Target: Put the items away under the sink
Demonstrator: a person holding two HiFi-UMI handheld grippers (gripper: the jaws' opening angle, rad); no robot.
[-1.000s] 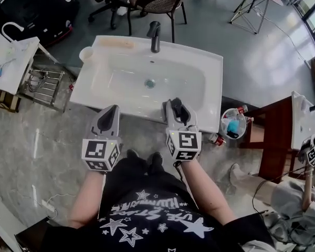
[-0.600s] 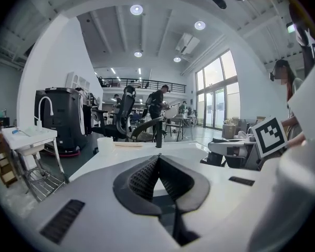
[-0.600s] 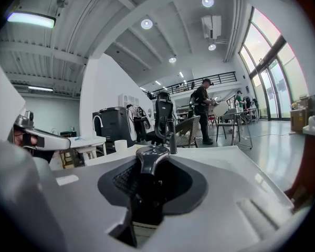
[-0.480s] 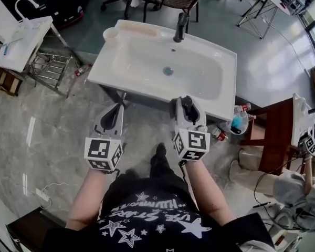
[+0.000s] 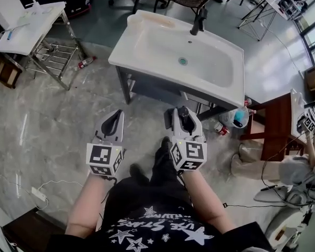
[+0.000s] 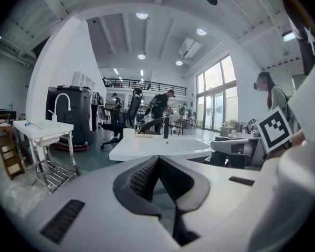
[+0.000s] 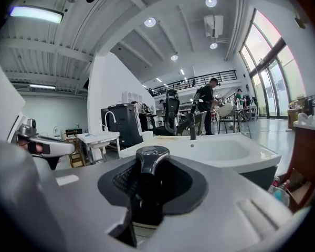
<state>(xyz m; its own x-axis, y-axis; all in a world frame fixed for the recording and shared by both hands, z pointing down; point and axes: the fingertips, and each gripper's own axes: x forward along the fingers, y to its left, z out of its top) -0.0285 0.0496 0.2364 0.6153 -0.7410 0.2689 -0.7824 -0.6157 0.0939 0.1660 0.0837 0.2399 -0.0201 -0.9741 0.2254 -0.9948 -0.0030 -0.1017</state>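
The white sink (image 5: 184,56) on its dark frame stands ahead of me, with a black tap (image 5: 200,20) at its back edge. My right gripper (image 5: 181,115) is held low in front of the sink, shut on a dark object with a glossy rounded top (image 7: 149,164). What the object is I cannot tell. My left gripper (image 5: 114,121) hangs beside it at the left, its jaws shut together with nothing between them (image 6: 158,164). The open space under the sink (image 5: 163,91) shows dark frame legs.
A clear bag of items (image 5: 237,117) and a red-capped bottle (image 5: 219,128) lie on the floor right of the sink. A metal rack (image 5: 52,62), a small bottle (image 5: 86,62) and a white table (image 5: 29,22) stand at the left. A wooden stand (image 5: 275,125) is at the right.
The view has pulled back from the sink, which now sits farther up and to the right. Both grippers keep their hold and stay side by side in front of me.
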